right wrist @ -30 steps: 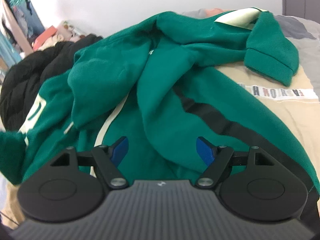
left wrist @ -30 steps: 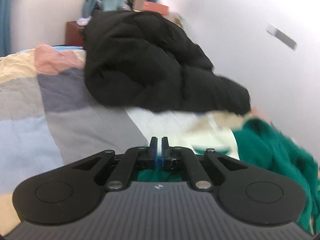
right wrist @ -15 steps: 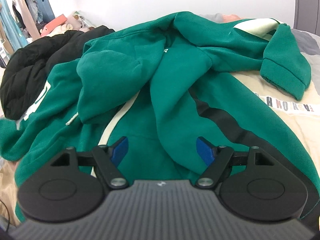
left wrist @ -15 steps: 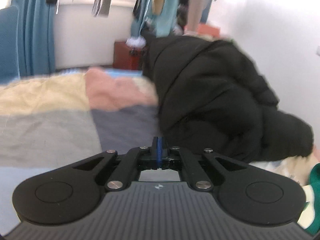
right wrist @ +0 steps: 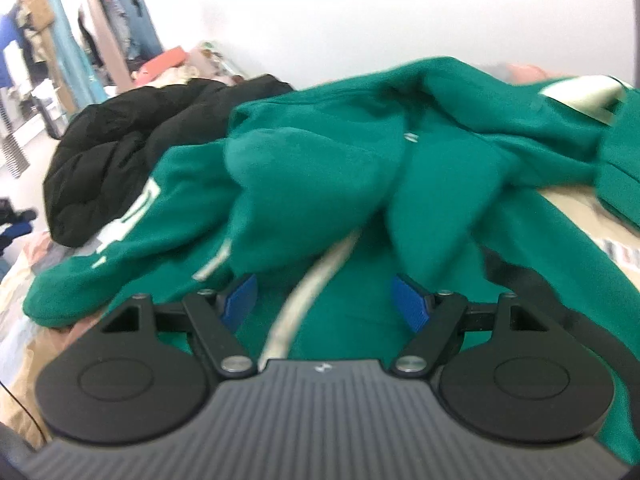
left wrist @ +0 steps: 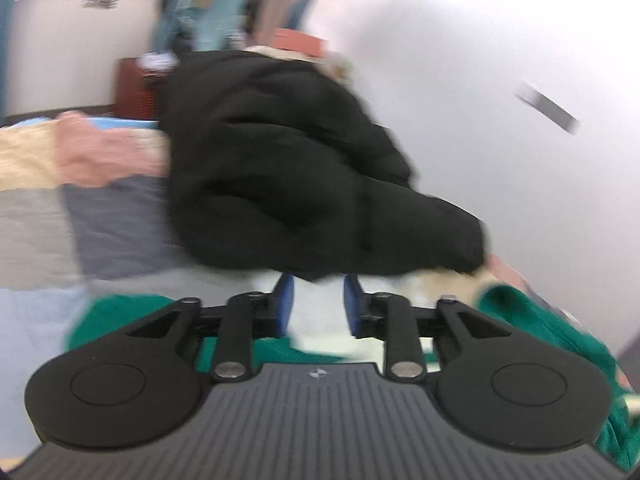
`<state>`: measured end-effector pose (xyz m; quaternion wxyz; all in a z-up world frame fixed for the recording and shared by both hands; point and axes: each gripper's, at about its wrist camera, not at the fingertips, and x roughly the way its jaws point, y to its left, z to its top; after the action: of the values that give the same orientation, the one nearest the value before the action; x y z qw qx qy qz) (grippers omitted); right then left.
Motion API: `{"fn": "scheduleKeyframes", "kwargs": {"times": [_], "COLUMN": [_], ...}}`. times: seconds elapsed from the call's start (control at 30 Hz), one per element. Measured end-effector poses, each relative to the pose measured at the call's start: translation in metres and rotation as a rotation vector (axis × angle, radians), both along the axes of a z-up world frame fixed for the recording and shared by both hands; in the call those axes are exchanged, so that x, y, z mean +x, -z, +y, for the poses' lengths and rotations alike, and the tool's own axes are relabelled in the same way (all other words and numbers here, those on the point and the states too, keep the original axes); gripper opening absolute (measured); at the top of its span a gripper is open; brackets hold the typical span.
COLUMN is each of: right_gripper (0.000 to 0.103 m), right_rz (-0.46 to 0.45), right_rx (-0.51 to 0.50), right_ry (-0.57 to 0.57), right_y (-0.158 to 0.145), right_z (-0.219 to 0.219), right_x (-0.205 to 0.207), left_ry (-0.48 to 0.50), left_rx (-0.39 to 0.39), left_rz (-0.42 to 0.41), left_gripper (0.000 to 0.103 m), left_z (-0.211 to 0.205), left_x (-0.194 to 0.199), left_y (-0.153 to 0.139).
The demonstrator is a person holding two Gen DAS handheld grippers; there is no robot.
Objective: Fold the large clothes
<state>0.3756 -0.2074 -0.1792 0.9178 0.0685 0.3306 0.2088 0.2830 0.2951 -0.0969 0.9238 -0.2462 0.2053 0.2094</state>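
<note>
A crumpled green hoodie (right wrist: 400, 168) with white lettering and a pale drawstring lies spread on the bed. My right gripper (right wrist: 324, 300) hovers just above its middle, open, with nothing between its blue pads (right wrist: 412, 304). In the left wrist view only green edges of the hoodie (left wrist: 536, 320) show beside and below the tool. My left gripper (left wrist: 319, 302) has its jaws opening, with a gap between the pads and no cloth pinched; pale fabric lies below them.
A bulky black puffer jacket (left wrist: 288, 168) is heaped on the bed next to the white wall (left wrist: 500, 80); the same black jacket (right wrist: 132, 152) lies left of the hoodie. The patchwork bedcover (left wrist: 72, 220) extends left. Hanging clothes (right wrist: 80, 48) fill the far left.
My left gripper, shut before, now stands parted, and its view has swung back right and down toward the hoodie. The right gripper stayed open and shifted, bringing the black jacket further into view.
</note>
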Motion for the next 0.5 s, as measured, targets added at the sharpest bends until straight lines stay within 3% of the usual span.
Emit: {"fn": "scheduleKeyframes", "kwargs": {"times": [0.2, 0.3, 0.37, 0.43, 0.5], "right_gripper": [0.076, 0.074, 0.057, 0.034, 0.03], "right_rz": [-0.045, -0.06, -0.041, -0.012, 0.028], "right_rx": [-0.051, -0.085, -0.172, -0.242, -0.23], "right_ry": [-0.025, -0.009, 0.0, 0.017, 0.07], "right_y": [0.006, 0.011, 0.014, 0.011, 0.0], "right_z": [0.044, 0.057, 0.068, 0.077, 0.078], "right_x": [0.027, 0.049, 0.072, 0.102, 0.136], "left_ry": [0.182, 0.258, 0.278, 0.286, 0.309], "left_rx": [-0.024, 0.029, 0.051, 0.019, -0.017], "left_rz": [0.007, 0.062, 0.081, 0.085, 0.087], "left_gripper": [0.036, 0.036, 0.036, 0.036, 0.036], "left_z": [-0.074, -0.097, -0.104, -0.109, -0.107], "left_x": [0.02, 0.034, 0.043, 0.05, 0.056], "left_y": [0.019, 0.035, 0.045, 0.053, 0.06]}}
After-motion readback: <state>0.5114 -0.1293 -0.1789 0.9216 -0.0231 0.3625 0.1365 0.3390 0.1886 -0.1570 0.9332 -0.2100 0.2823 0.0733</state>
